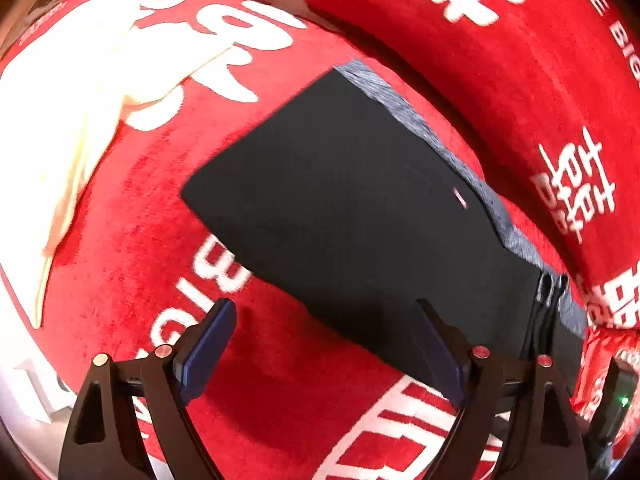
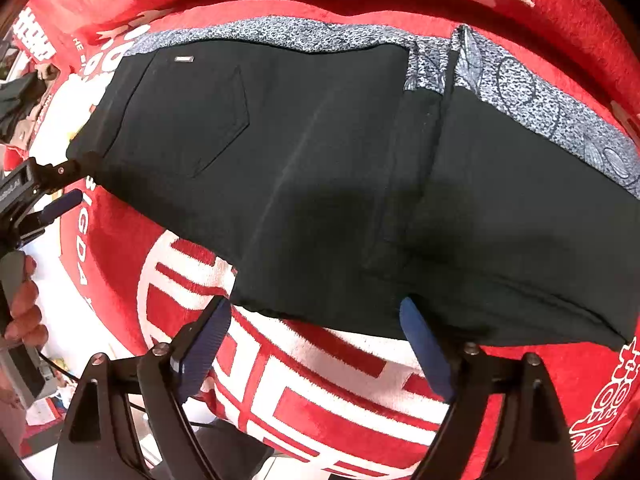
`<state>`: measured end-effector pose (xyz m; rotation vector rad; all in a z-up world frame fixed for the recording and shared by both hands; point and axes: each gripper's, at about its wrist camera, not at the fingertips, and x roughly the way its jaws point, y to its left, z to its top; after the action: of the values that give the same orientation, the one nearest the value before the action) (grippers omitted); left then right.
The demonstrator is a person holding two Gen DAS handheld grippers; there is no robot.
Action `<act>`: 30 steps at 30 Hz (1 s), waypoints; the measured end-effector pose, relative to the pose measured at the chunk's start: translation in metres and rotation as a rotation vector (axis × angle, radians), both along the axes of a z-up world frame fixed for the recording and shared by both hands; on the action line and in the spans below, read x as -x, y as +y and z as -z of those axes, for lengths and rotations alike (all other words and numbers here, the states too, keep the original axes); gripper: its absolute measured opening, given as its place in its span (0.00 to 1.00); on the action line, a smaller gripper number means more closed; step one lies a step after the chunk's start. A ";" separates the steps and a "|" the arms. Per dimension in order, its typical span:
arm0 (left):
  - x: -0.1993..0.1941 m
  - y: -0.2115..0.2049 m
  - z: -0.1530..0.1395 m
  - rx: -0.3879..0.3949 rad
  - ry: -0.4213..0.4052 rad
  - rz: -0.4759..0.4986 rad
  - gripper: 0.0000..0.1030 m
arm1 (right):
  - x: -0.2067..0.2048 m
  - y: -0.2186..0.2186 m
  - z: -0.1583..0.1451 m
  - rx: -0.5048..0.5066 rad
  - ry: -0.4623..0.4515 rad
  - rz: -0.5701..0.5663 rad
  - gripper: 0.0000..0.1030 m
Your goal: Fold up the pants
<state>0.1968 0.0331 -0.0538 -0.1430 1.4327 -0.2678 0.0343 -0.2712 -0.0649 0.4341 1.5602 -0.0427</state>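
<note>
Just above the near edge of the folded black pants (image 2: 320,168), the right gripper (image 2: 316,344) hangs with its blue pads spread wide and nothing between them; the pants' right end runs out of view. The left gripper (image 1: 324,344), also open and empty, hovers over the pants' other end. The pants lie lengthwise along the red blanket's (image 2: 320,392) raised far fold, over a grey patterned garment (image 2: 532,100); a cream cloth (image 1: 80,92) lies apart.
</note>
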 end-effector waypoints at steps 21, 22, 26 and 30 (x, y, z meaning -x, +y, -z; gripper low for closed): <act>-0.022 0.020 0.022 0.444 0.030 -0.176 0.86 | -0.006 0.011 0.003 0.020 -0.001 -0.019 0.90; -0.021 0.019 0.016 0.453 0.017 -0.163 0.86 | -0.006 0.011 0.003 0.018 -0.002 -0.021 0.90; -0.025 0.000 0.011 0.394 -0.009 -0.099 0.86 | -0.006 0.010 0.004 0.013 0.001 -0.021 0.90; -0.034 -0.001 0.027 0.349 0.049 -0.135 0.86 | -0.007 0.007 0.003 0.013 0.011 -0.030 0.90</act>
<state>0.2310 0.0319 -0.0808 -0.5320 1.4078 -0.4040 0.0413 -0.2639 -0.0675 0.4008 1.5759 -0.0321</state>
